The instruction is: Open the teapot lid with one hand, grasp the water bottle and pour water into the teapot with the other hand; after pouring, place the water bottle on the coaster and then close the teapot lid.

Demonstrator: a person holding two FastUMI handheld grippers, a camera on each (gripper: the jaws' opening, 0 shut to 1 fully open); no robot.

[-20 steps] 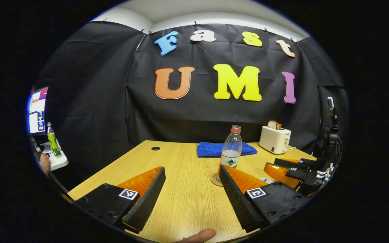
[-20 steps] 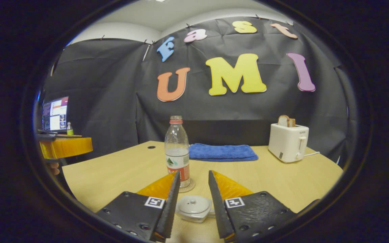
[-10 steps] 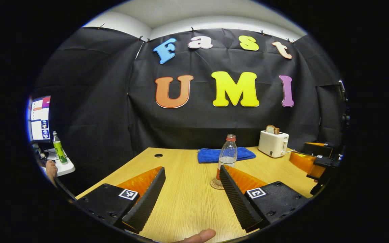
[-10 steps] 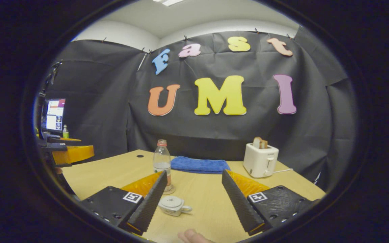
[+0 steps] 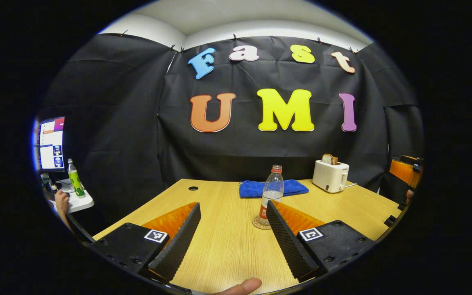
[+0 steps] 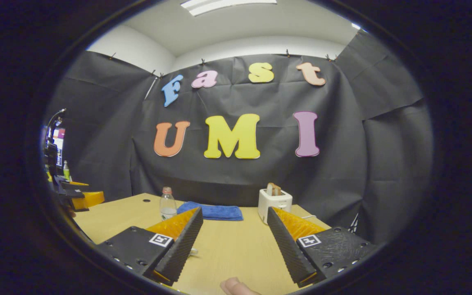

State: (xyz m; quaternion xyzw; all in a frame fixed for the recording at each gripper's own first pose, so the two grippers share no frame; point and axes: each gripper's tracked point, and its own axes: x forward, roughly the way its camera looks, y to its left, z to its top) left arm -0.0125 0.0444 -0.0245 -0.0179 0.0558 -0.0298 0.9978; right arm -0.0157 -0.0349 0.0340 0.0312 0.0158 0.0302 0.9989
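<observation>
Clear plastic, the water bottle (image 5: pixel 271 192) stands on its coaster (image 5: pixel 261 223) at twelve o'clock on the wooden surface (image 5: pixel 228 237). Left gripper (image 5: pixel 232 237) and right gripper (image 6: pixel 232 241) both gape wide, holding nothing. A careless sideways sweep could topple the tall bottle.
</observation>
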